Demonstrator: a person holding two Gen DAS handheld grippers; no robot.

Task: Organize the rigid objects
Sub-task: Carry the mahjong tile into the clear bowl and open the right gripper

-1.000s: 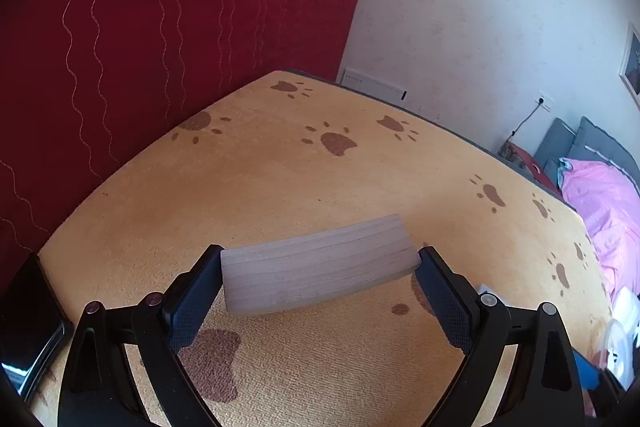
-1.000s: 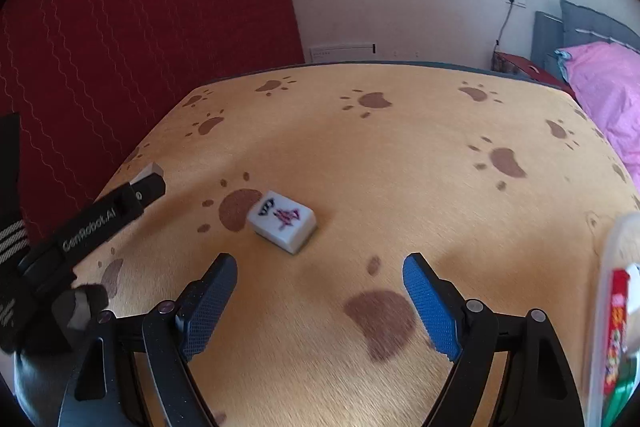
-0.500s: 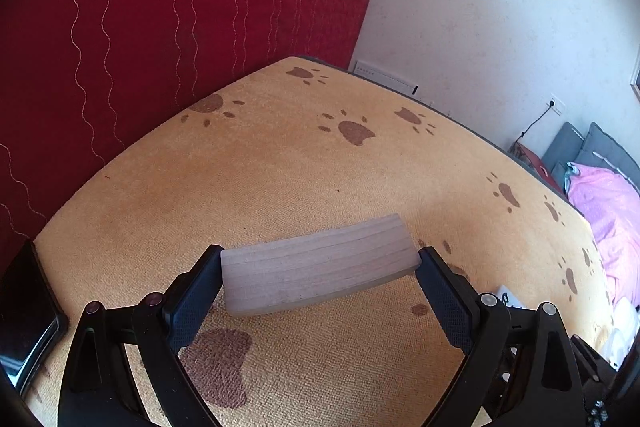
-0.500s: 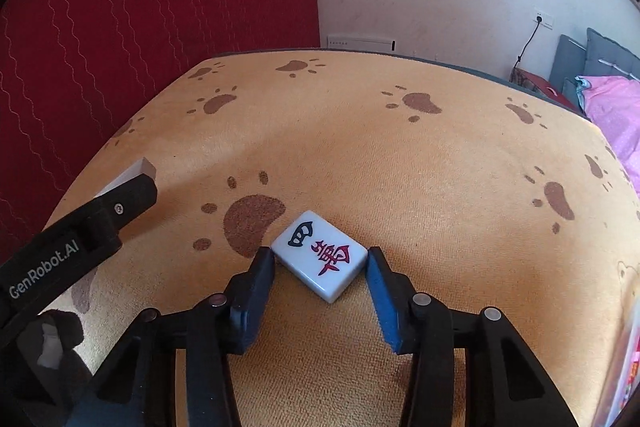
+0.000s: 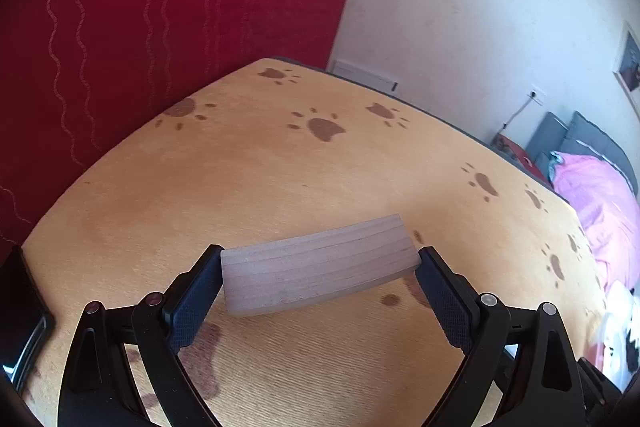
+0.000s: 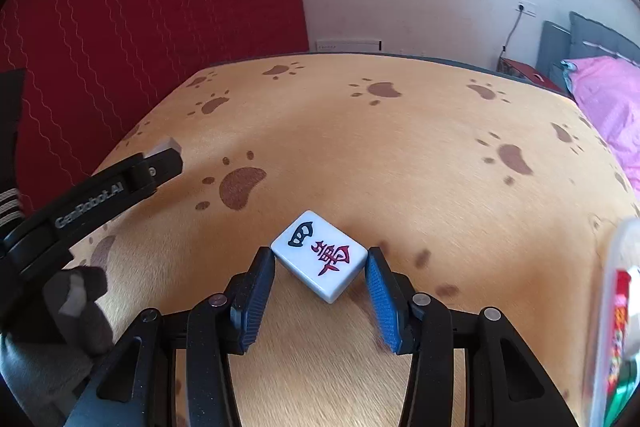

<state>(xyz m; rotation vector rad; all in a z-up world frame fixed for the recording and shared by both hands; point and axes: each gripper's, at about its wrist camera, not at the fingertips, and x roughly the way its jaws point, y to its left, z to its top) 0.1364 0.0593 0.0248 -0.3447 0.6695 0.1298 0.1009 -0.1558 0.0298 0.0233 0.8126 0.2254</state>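
Right wrist view: your right gripper (image 6: 320, 269) holds its pads against two opposite corners of the white rectangular mahjong tile with black and red characters (image 6: 320, 254), which lies face up on the orange paw-print cloth (image 6: 400, 155) directly ahead of you. The jaws have just been closing, with the tile between them. Judge the tile as small, dense, rigid and glossy — a corner-to-corner pinch may let it twist, so a hold across two flat, parallel side faces would seat better.

Left wrist view: your left gripper (image 5: 319, 269) stands wide, clamped on the two ends of the pale grey-brown ribbed wooden block (image 5: 320, 263), apparently carried just above the same cloth. Judge the block as light, stiff and not fragile; the end-to-end grip spans its full length, and the matte wood should resist slipping. A clear plastic case with colourful contents (image 6: 618, 327) stands at the cloth's right edge.
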